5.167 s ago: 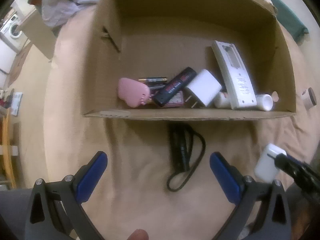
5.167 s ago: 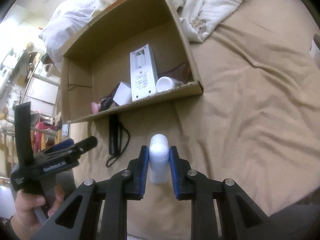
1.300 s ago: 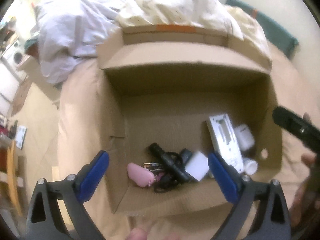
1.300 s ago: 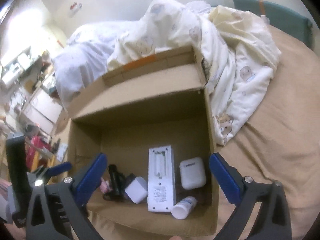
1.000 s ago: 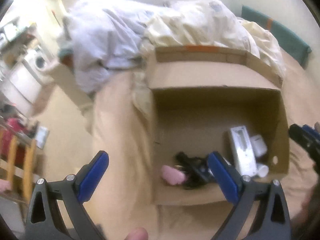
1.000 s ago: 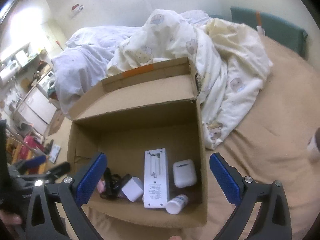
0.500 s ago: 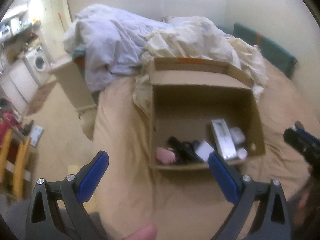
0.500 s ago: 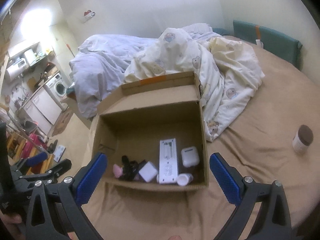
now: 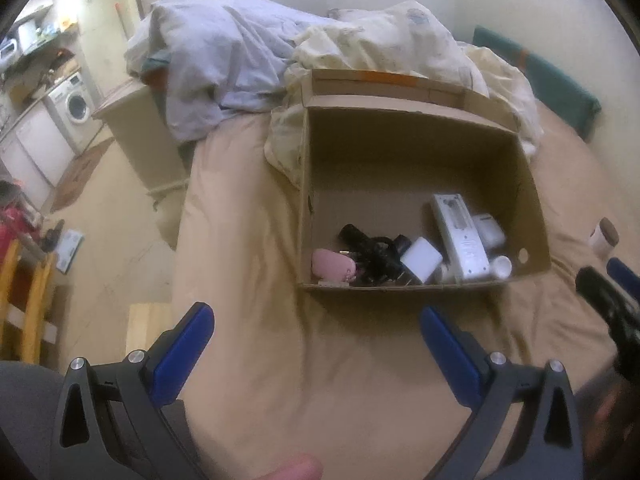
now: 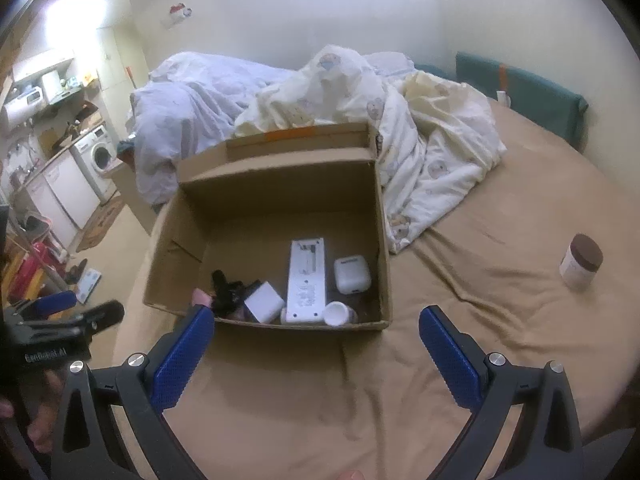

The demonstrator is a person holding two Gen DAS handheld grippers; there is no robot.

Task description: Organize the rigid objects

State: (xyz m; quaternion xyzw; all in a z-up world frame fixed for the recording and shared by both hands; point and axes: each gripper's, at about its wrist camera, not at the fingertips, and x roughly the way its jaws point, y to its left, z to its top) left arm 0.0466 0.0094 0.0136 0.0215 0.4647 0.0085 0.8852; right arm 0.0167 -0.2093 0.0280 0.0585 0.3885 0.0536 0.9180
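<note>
Both grippers hang over the bed with jaws spread wide and nothing between them: the left gripper (image 9: 316,330) short of the cardboard box (image 9: 532,204), the right gripper (image 10: 316,332) just before its near wall. The right gripper's left finger (image 10: 182,354) hides part of the pink item (image 9: 333,265) at the box's near-left corner. Inside lie one white remote (image 10: 306,280), one white earbud case (image 10: 352,275), one white charger block (image 10: 263,302), one white bottle (image 10: 338,314) on its side, and a black tangle (image 9: 372,254) whose pieces cannot be told apart. One brown-lidded jar (image 10: 581,267) stands alone on the tan sheet (image 10: 460,320), well right of the box. Two rumpled duvets crowd the far flap.
</note>
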